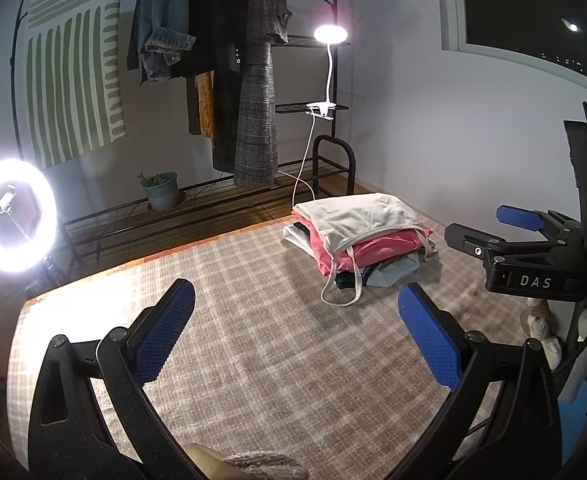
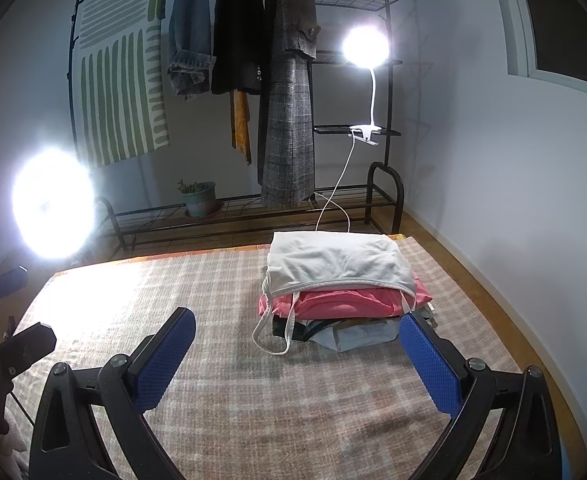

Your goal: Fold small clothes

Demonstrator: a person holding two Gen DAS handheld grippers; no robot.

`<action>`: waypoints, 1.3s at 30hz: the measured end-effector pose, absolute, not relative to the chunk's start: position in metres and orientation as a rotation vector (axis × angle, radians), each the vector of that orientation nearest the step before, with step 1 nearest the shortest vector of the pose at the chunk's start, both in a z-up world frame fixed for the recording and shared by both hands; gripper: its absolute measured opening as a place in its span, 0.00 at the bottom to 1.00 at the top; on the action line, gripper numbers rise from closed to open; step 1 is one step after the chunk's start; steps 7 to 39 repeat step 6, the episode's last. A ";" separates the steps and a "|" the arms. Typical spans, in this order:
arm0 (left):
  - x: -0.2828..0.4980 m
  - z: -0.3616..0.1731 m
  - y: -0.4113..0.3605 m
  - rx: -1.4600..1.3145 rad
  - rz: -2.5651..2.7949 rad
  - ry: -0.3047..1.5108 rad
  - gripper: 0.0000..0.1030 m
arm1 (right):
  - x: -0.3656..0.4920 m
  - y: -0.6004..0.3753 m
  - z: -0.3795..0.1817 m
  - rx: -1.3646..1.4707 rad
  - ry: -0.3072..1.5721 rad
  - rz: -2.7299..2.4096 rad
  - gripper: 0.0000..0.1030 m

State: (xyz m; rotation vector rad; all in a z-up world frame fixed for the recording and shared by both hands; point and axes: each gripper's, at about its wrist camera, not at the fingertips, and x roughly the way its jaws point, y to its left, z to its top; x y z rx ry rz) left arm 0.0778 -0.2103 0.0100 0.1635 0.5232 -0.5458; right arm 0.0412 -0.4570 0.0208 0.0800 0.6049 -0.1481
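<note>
Underfoot, a woven plaid mat (image 2: 221, 400) on wood floor; coat rack (image 2: 385, 92), ring light (image 1: 11, 216) behind. Folded soft pile (image 2: 333, 280), cream top, sits far right. Left tool (image 1: 296, 316) and right tool (image 2: 297, 344) wide open, empty.

Two low wrist views side by side, facing the clothes rack (image 1: 229, 80); shared checked mat (image 2: 221, 280), folded pile (image 1: 357, 236)

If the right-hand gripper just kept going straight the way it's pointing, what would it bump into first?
Probably the pile of clothes. The right gripper, jaws open, points across bare checked blanket toward it, likely meeting the loose white strap and lower folded layers first. Its height over the blanket is hard to judge.
</note>
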 end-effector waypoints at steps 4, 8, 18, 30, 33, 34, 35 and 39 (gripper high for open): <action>0.075 0.010 -0.210 0.160 -0.540 0.496 1.00 | 0.042 -0.458 0.019 0.083 0.611 -0.149 1.00; 0.074 0.010 -0.212 0.168 -0.543 0.493 1.00 | 0.042 -0.458 0.018 0.086 0.613 -0.150 1.00; 0.074 0.010 -0.212 0.168 -0.543 0.493 1.00 | 0.042 -0.458 0.018 0.086 0.613 -0.150 1.00; 0.074 0.010 -0.212 0.168 -0.543 0.493 1.00 | 0.042 -0.458 0.018 0.086 0.613 -0.150 1.00; 0.074 0.010 -0.212 0.168 -0.543 0.493 1.00 | 0.042 -0.458 0.018 0.086 0.613 -0.150 1.00; 0.074 0.010 -0.212 0.168 -0.543 0.493 1.00 | 0.042 -0.458 0.018 0.086 0.613 -0.150 1.00; 0.074 0.010 -0.212 0.168 -0.543 0.493 1.00 | 0.042 -0.458 0.018 0.086 0.613 -0.150 1.00; 0.074 0.010 -0.212 0.168 -0.543 0.493 1.00 | 0.042 -0.458 0.018 0.086 0.613 -0.150 1.00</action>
